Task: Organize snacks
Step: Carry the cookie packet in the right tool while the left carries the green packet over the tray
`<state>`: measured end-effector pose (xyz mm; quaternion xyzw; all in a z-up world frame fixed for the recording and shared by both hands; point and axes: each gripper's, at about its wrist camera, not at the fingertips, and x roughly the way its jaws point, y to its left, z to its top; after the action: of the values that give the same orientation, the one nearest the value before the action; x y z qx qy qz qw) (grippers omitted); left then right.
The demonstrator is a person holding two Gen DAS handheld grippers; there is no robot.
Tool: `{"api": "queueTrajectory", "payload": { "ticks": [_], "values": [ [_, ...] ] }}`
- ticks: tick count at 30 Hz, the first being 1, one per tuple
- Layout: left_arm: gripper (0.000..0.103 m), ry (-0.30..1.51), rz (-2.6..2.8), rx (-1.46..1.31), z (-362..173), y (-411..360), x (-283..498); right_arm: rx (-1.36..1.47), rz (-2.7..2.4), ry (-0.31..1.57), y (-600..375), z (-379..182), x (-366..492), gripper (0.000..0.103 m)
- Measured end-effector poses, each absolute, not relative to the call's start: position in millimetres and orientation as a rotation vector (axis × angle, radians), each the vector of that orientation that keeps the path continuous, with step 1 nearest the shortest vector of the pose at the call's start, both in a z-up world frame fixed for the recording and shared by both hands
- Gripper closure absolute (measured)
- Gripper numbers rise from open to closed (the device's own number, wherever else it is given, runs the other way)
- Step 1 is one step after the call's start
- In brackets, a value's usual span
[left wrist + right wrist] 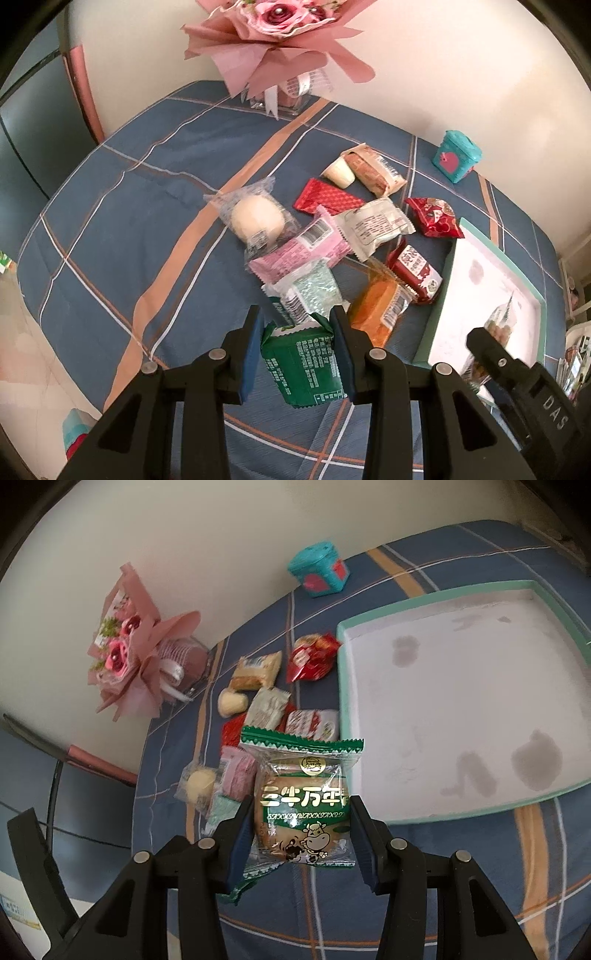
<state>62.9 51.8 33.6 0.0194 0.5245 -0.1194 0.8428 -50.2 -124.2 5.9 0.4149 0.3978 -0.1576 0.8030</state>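
The left gripper (pixel 295 328) is clamped on a green packet (pixel 304 363), its blue pads (pixel 251 354) pressing both sides, just above the cloth. The right gripper (pixel 299 819) is clamped on a cow biscuit pack (pixel 301 801) with a green zigzag top, held up near the tray's (pixel 341 686) near corner; the left view shows that gripper (pixel 491 341) only from the side, over the tray (pixel 439 306), its load mostly hidden. The remaining snacks lie in a loose heap beside the tray: a pink pack (pixel 299 251), a round white bun (pixel 256 218) in clear wrap, a mint pack (pixel 314 290), an orange cake (pixel 376 308), a red bar (pixel 328 197) and a red pouch (pixel 434 218). All sit on a blue plaid tablecloth (pixel 129 206) with orange and white stripes, pushed against a cream wall (pixel 424 66). A pink bouquet (pixel 277 40) stands at the far edge, a teal tin (pixel 458 155) by the wall. Only the right view shows the tray's whole pale floor, marked with faint grey shapes; only the left view shows the printed back of the green packet.
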Motion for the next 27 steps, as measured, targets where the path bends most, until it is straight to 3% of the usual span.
{"api": "queueTrajectory", "payload": {
  "ticks": [11, 27],
  "values": [
    [0.065, 1.061, -0.355, 0.128, 47.8, 0.1, 57.5, 0.906, -0.461, 0.823, -176.0, 8.4, -66.3, 0.051],
    [0.065, 1.013, -0.602, 0.309, 39.7, -132.5, 49.7, 0.782, -0.694, 0.867, -238.6, 5.5, -72.8, 0.051]
  ]
}}
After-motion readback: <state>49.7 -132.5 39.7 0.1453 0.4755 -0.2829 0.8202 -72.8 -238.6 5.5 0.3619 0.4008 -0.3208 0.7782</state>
